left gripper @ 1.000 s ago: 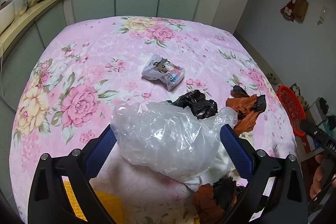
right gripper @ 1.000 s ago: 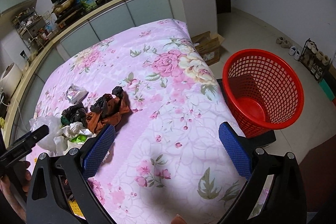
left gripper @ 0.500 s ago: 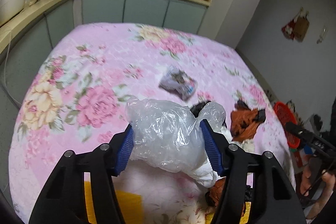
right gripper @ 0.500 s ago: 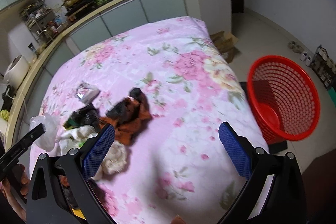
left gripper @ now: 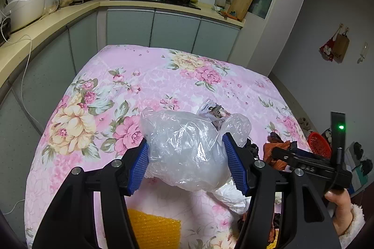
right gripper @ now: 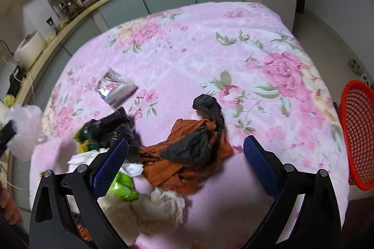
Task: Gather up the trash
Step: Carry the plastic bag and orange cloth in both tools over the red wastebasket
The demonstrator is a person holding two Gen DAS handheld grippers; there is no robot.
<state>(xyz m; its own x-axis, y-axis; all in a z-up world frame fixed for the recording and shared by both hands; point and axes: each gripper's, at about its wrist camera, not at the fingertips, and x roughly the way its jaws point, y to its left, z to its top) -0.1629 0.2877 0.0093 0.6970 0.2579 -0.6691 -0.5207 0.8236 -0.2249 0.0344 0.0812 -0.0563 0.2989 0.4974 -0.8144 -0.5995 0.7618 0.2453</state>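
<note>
My left gripper (left gripper: pixel 184 151) is shut on a crumpled clear plastic bag (left gripper: pixel 184 146) and holds it above the pink floral tablecloth (left gripper: pixel 105 94). The bag also shows at the left edge of the right wrist view (right gripper: pixel 25 129). My right gripper (right gripper: pixel 185 151) is open and empty, low over an orange and black wrapper (right gripper: pixel 189 153). Around it lie a black bag (right gripper: pixel 112 127), a green packet (right gripper: pixel 121 186), white tissue (right gripper: pixel 159 204) and a silver snack packet (right gripper: pixel 114 87). The red mesh bin (right gripper: pixel 357 141) stands on the floor to the right of the table.
A yellow bubble-wrap sheet (left gripper: pixel 154 232) lies near the table's front edge below my left gripper. Kitchen counters (left gripper: pixel 58 15) with a rice cooker (left gripper: pixel 25 6) and stove run behind and to the left. Shoes (right gripper: pixel 355 66) lie on the floor at right.
My left gripper closed on the clear plastic bag and lifted it up off the table. My right gripper swung left and down from the bin toward the trash pile, staying open.
</note>
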